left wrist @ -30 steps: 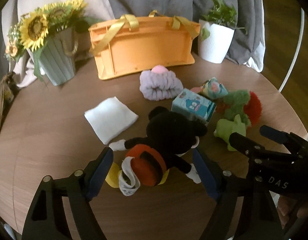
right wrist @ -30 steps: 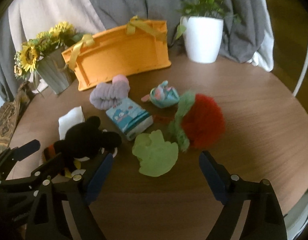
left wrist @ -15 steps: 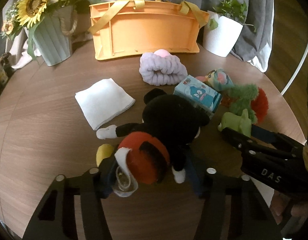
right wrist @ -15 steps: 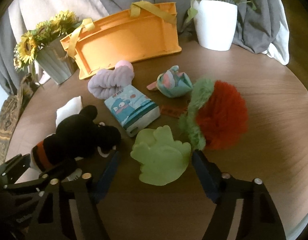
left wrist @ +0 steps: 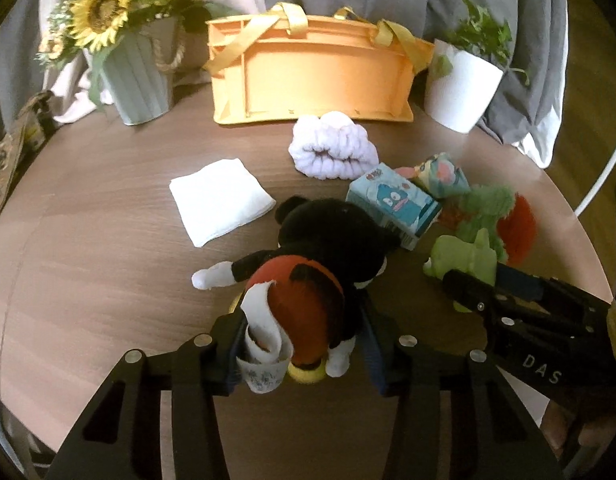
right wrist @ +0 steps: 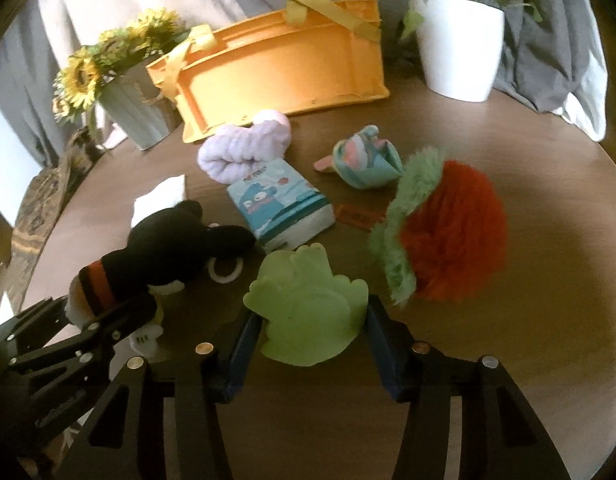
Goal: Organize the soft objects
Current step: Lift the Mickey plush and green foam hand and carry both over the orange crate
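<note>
Left wrist: left claw (left wrist: 302, 354) clamps black plush (left wrist: 308, 280); right claw (right wrist: 308, 350) pinches green plush (right wrist: 308, 308)

1. On the black body of the right gripper (left wrist: 503, 280), seen from your left wrist view at the lower right, you can read white capitals "DAS".
2. The blue tissue pack (left wrist: 393, 204) carries a cartoon face and a small red-and-blue mark at its top corner; you cannot make out the lettering in either view (right wrist: 282, 204).
3. The white tag (left wrist: 264, 344) on the black mouse plush (left wrist: 323, 256) shows fine blue print, too small for you to read.
4. The orange-red tag (right wrist: 357, 215) beside the red-and-green plush (right wrist: 447, 236) shows no text you can read.
</note>
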